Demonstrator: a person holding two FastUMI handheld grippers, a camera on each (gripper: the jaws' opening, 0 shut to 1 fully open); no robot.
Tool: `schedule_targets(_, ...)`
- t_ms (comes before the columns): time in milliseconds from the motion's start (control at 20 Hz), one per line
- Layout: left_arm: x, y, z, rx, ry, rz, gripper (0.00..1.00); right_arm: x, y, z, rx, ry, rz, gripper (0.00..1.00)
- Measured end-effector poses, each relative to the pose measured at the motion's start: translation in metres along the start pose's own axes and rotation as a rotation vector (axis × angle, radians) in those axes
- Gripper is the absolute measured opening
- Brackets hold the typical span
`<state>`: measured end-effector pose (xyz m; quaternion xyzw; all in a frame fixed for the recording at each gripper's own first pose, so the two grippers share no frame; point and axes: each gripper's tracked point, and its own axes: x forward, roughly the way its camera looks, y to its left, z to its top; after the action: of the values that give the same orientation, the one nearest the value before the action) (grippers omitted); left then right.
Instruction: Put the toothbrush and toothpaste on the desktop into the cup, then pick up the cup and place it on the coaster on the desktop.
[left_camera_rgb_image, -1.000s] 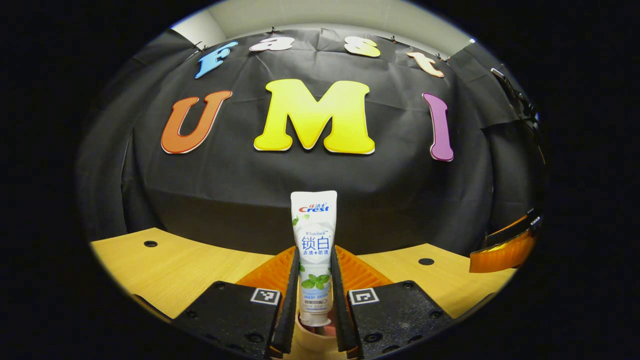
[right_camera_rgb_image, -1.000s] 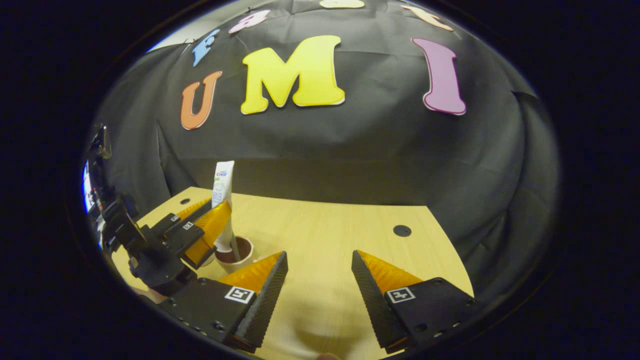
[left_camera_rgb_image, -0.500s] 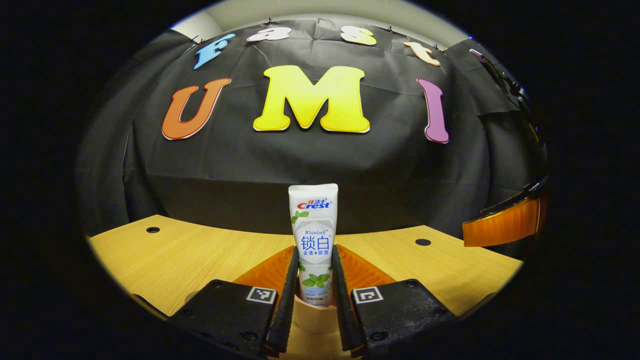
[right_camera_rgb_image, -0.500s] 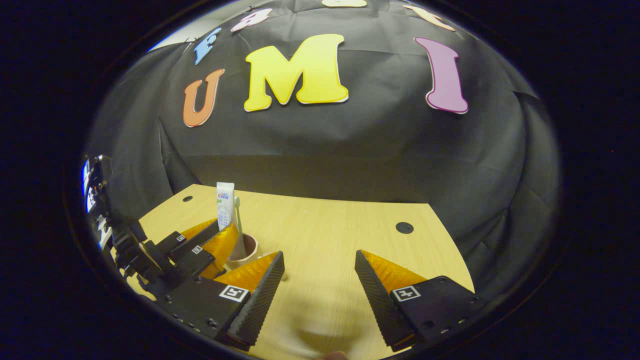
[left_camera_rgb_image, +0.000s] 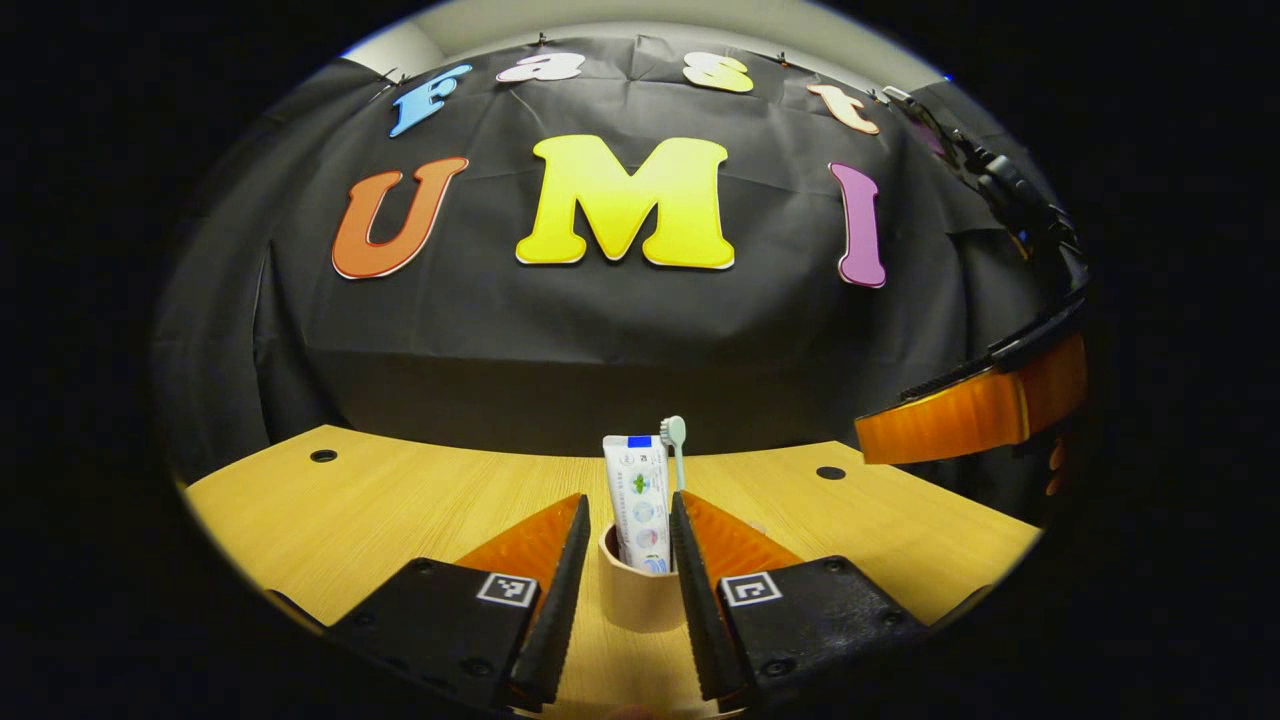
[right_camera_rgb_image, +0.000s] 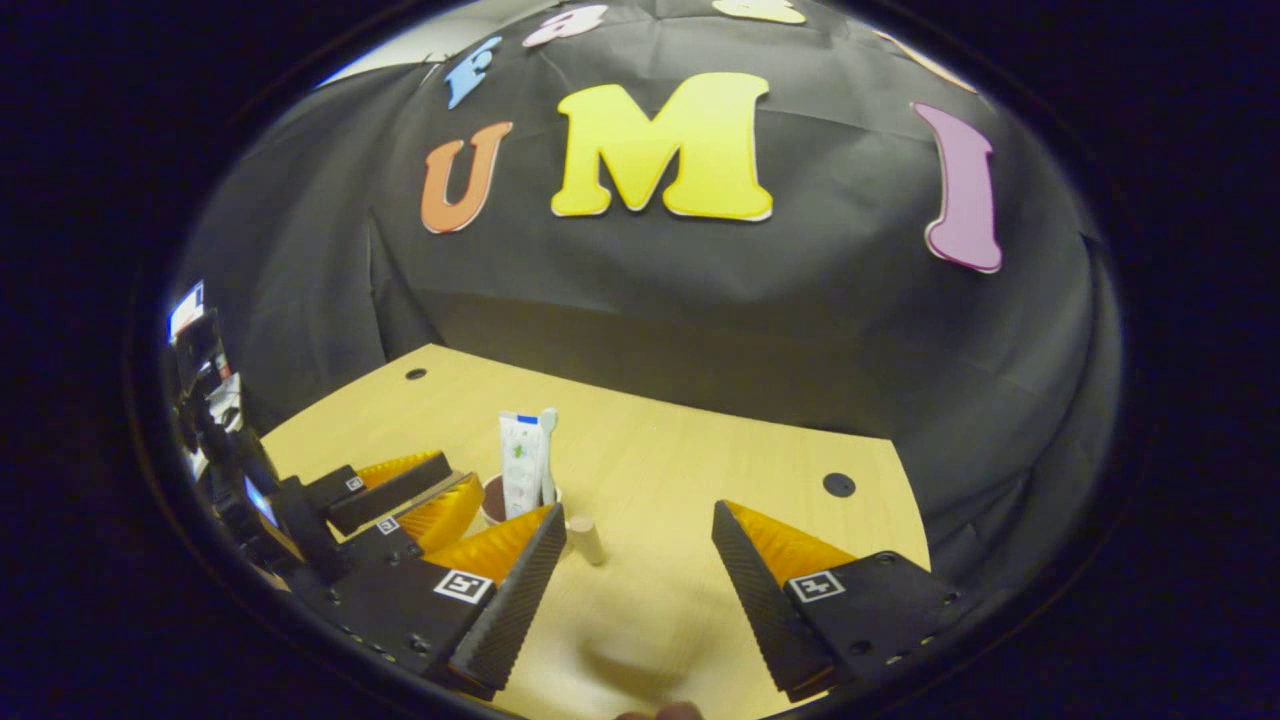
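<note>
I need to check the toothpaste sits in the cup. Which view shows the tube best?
The left gripper view: the toothpaste stands in the cup, centred and close. The right gripper view shows it smaller, its base partly hidden.

Desktop (left_camera_rgb_image: 400, 500): pale wood-grain surface, smooth and matt. Toothpaste (left_camera_rgb_image: 637, 495): glossy plastic tube. Cup (left_camera_rgb_image: 635, 600): matt, smooth outer wall.

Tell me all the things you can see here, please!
cup: one, tan, standing on the table
toothpaste: one, white tube, upright in the cup
toothbrush: one, pale head, upright in the cup beside the toothpaste
small cylinder: one, tan, lying on the table near the cup
table: one, light wood with dark round holes
left gripper: one, open, just in front of the cup
right gripper: one, open, over the table
</note>
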<state>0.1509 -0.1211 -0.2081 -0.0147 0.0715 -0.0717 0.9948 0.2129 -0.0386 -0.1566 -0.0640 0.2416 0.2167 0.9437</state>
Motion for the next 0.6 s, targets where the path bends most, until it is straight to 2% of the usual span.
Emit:
schedule_targets(100,-0.020,0.006,0.007,-0.024,0.031,-0.002,0.67,0.000,0.009,0.009,-0.048,0.018,0.044,0.92)
schedule_targets(150,-0.032,0.013,0.008,-0.026,0.055,0.010,0.83,0.002,0.015,0.012,-0.080,0.033,0.081,0.92)
schedule_targets(200,-0.043,0.024,0.013,-0.031,0.071,0.031,0.88,0.004,0.024,0.015,-0.113,0.055,0.125,0.92)
schedule_targets(300,-0.063,0.045,0.026,-0.049,0.094,0.074,0.89,0.006,0.042,0.013,-0.178,0.123,0.214,0.92)
schedule_targets(350,-0.072,0.057,0.034,-0.057,0.092,0.101,1.00,0.010,0.046,0.011,-0.216,0.157,0.255,0.92)
schedule_targets(400,-0.082,0.070,0.045,-0.061,0.084,0.132,0.89,0.014,0.051,0.010,-0.256,0.187,0.285,0.95)
schedule_targets(550,-0.101,0.104,0.081,-0.045,0.037,0.222,0.89,0.030,0.059,-0.002,-0.370,0.298,0.369,0.95)
schedule_targets(600,-0.108,0.114,0.091,-0.027,0.021,0.248,0.89,0.036,0.060,-0.009,-0.415,0.348,0.400,0.99)
